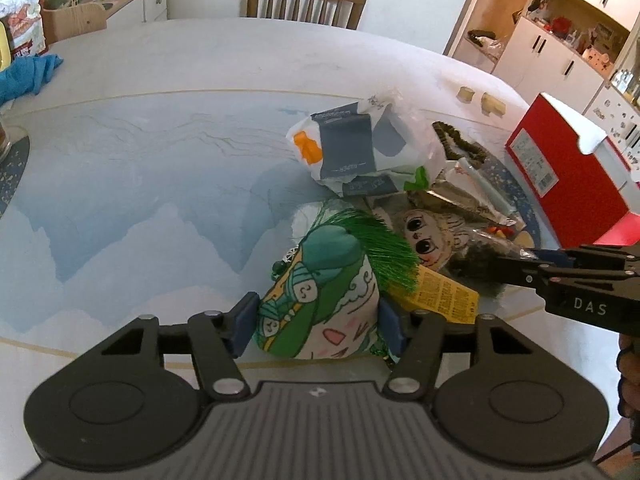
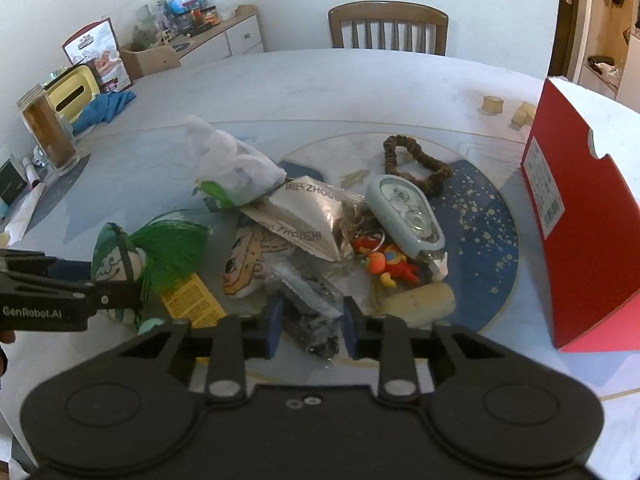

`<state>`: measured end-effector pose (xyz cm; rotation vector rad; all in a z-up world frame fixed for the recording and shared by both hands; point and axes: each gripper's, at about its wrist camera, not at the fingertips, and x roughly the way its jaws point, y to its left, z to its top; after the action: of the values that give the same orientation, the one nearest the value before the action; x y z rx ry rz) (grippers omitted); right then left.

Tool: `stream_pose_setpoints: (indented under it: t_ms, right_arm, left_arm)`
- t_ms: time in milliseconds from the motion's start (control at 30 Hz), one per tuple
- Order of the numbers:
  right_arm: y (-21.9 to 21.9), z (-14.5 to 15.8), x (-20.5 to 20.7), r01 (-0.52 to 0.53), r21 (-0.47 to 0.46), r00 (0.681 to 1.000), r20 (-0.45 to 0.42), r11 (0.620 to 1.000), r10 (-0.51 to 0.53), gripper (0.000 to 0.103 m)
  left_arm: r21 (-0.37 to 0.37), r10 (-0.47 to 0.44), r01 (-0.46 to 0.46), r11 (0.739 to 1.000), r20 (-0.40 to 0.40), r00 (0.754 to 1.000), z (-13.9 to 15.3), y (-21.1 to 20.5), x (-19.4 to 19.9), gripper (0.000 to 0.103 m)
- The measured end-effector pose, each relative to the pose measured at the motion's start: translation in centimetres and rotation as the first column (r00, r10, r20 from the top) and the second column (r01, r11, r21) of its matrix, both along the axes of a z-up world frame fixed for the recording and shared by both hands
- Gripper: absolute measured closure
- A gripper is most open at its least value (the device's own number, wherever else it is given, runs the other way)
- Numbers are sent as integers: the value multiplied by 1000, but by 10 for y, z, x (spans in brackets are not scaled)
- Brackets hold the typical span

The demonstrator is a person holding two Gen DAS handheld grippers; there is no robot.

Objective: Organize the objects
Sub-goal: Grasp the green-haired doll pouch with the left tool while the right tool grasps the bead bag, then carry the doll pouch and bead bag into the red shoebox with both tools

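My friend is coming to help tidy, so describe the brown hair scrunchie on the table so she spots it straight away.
Start at the red box standing at the right of the table. Just left of it, at the far edge of the pile, the brown scrunchie lies on the dark blue speckled patch, behind the pale blue oval case. It is the only ruffled fabric loop there.
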<state>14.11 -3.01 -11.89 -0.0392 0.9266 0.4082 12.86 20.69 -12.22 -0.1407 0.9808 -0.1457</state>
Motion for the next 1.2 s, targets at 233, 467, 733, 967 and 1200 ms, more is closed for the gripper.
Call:
stream_pose_setpoints:
  t_ms: [233, 467, 733, 967, 1200]
  right_arm:
    - [-12, 14, -11, -3, 15, 1000, 20, 1000, 3, 85]
    - [-41, 46, -27, 56, 55, 995, 76, 997, -60, 85]
    - [-84, 83, -34, 160, 80, 976, 137, 984, -170, 85]
    - [-127, 108, -28, 218, 102, 951, 201, 971, -234, 85]
    - [-181, 122, -17, 243, 114, 932, 249, 963, -265, 85]
  left_arm:
    - [-17, -18, 19, 1000, 37, 999, 25, 4, -7, 43]
    - [-61, -60, 64, 996, 74, 995, 66, 0, -1, 43]
    - [-42, -122, 127, 991, 115, 986, 111, -29, 12, 43]
    - [-14, -157, 161, 987, 159, 975, 134, -81, 29, 43]
    - [23, -190, 189, 982, 186, 964, 145, -147, 43, 43]
